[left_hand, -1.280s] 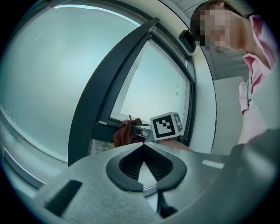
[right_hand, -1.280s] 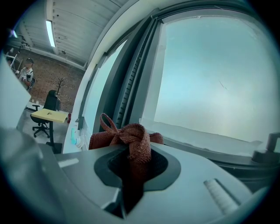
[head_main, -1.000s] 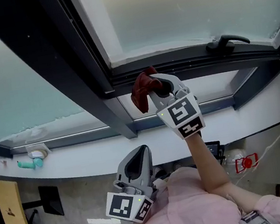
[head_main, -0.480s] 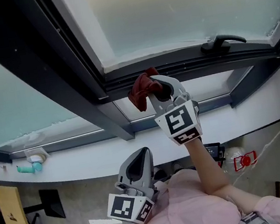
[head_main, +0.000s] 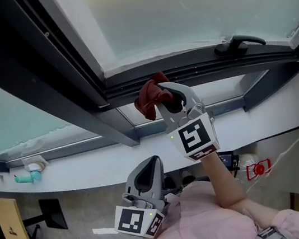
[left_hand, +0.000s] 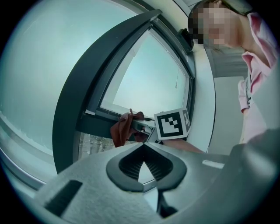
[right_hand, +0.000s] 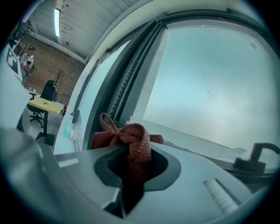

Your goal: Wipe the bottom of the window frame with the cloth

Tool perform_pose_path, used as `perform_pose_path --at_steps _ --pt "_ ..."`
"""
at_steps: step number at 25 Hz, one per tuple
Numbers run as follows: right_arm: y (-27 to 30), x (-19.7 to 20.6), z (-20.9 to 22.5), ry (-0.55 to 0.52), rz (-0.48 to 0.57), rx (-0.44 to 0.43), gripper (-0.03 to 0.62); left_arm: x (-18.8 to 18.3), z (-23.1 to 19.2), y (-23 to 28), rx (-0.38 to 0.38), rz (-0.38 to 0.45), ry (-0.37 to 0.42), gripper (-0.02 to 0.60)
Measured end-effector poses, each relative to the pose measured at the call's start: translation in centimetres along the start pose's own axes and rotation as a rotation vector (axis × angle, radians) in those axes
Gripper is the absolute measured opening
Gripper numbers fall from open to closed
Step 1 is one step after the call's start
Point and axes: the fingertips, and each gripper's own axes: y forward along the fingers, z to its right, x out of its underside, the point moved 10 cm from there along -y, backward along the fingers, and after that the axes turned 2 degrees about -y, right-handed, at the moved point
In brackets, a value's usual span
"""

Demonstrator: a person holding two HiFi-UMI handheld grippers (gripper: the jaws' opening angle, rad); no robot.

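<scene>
My right gripper (head_main: 163, 94) is raised to the window and shut on a bunched rust-red cloth (head_main: 150, 97). The cloth (right_hand: 127, 139) sticks out past the jaws, just below the dark bottom rail of the window frame (head_main: 187, 72); whether it touches the rail I cannot tell. My left gripper (head_main: 145, 174) hangs low near my chest, shut with nothing in it, well away from the frame. In the left gripper view the cloth (left_hand: 120, 131) and the right gripper's marker cube (left_hand: 171, 124) show ahead.
A black window handle (head_main: 237, 45) sits on the frame to the right. A dark slanted mullion (head_main: 68, 73) crosses at left. A white sill (head_main: 90, 170) runs below, with a teal object (head_main: 26, 178) at its left end. A yellow desk (head_main: 9, 229) stands lower left.
The right gripper with the cloth has shifted slightly left and a little closer to the frame rail. The left gripper has stayed put.
</scene>
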Motion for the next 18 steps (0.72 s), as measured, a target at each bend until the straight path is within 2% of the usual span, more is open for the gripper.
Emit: perform_pose_path --at_steps 18 --pt "-1.0 1.2 1.1 0.013 0.019 -0.009 0.057 -1.6 -0.6 2.1 -0.012 0.052 0.052 -0.003"
